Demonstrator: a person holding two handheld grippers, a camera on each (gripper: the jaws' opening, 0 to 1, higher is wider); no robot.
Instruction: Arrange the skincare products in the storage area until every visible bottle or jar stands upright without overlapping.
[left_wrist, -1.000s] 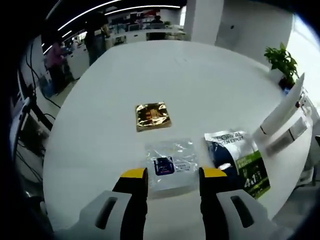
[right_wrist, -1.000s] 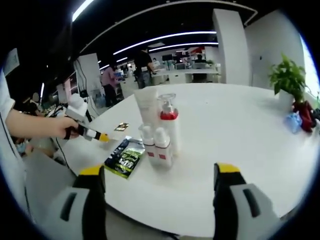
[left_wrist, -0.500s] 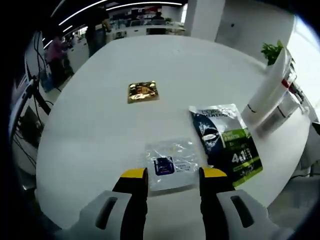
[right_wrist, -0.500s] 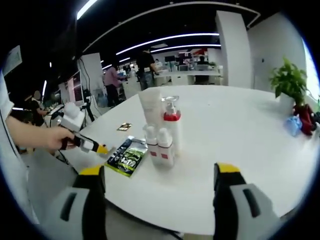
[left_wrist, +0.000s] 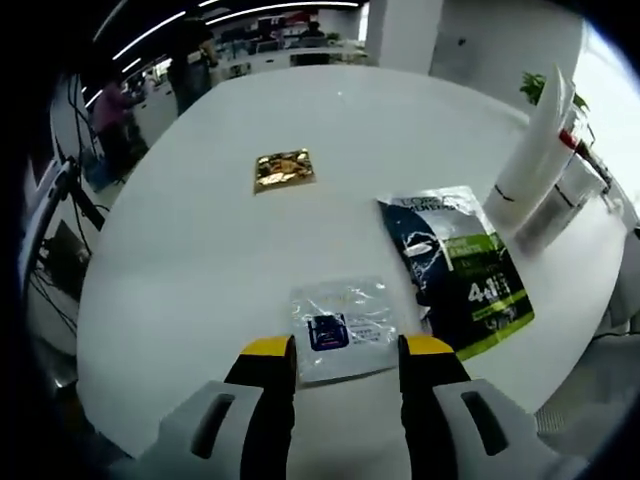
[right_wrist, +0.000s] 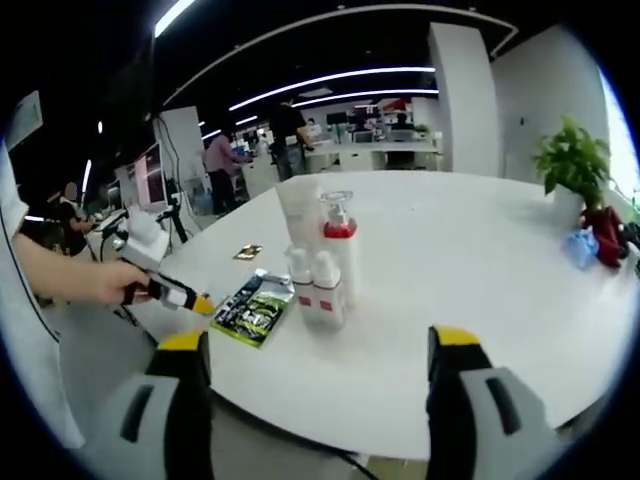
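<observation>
Over the last second the left gripper (left_wrist: 336, 352) has drawn back, jaws spread over the clear sachet (left_wrist: 343, 326), leaving the green pouch (left_wrist: 458, 268) flat beside upright bottles (right_wrist: 322, 265) on the desk (right_wrist: 480, 300), untouched; right gripper (right_wrist: 320, 352) gapes idle.

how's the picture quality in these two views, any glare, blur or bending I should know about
Left gripper view: fisheye bends the round white table edge; the gold foil sachet glints, and window light washes out the upper right. Right gripper view: the red-collared pump bottle is fairly sharp, background desks soft, ceiling light strips curve.

Glossy gold foil sachet (left_wrist: 284, 169); matt white table (left_wrist: 200, 260)
</observation>
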